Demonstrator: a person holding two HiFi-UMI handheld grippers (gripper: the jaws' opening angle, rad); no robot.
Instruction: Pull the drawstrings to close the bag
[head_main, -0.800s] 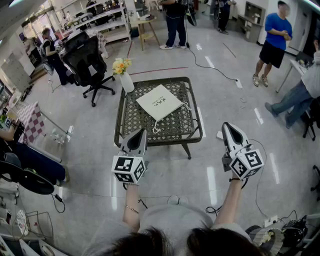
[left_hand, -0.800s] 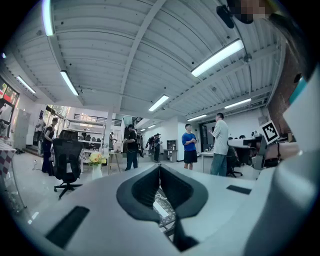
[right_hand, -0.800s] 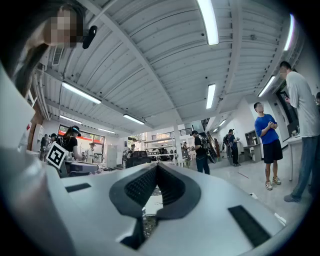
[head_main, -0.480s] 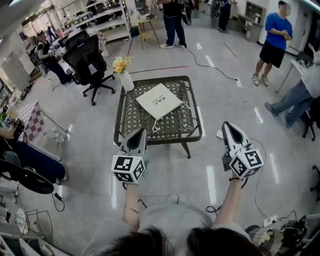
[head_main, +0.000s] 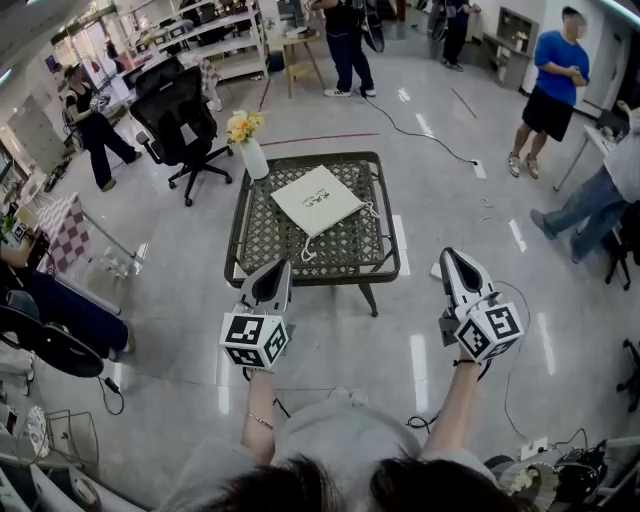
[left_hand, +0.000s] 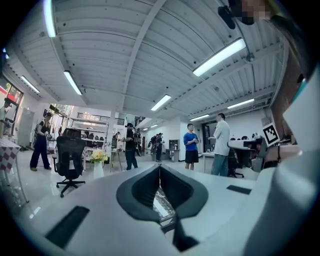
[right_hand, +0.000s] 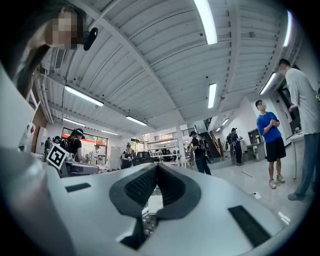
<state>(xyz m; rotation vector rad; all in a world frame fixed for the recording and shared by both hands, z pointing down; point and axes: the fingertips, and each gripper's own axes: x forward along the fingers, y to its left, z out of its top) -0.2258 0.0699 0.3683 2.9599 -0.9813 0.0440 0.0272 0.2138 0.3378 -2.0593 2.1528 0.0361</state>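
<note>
Head view: bag (head_main: 325, 190) print unreadable; left tool (head_main: 284, 268), right tool (head_main: 449, 257) both clenched, empty

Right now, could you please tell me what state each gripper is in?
Left gripper: closed, jaws together, holding nothing.
Right gripper: closed, jaws together, holding nothing.

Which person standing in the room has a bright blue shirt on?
The person in the blue shirt and black shorts, standing at the back right. The person standing on the left and the person at the back middle both wear black.
</note>
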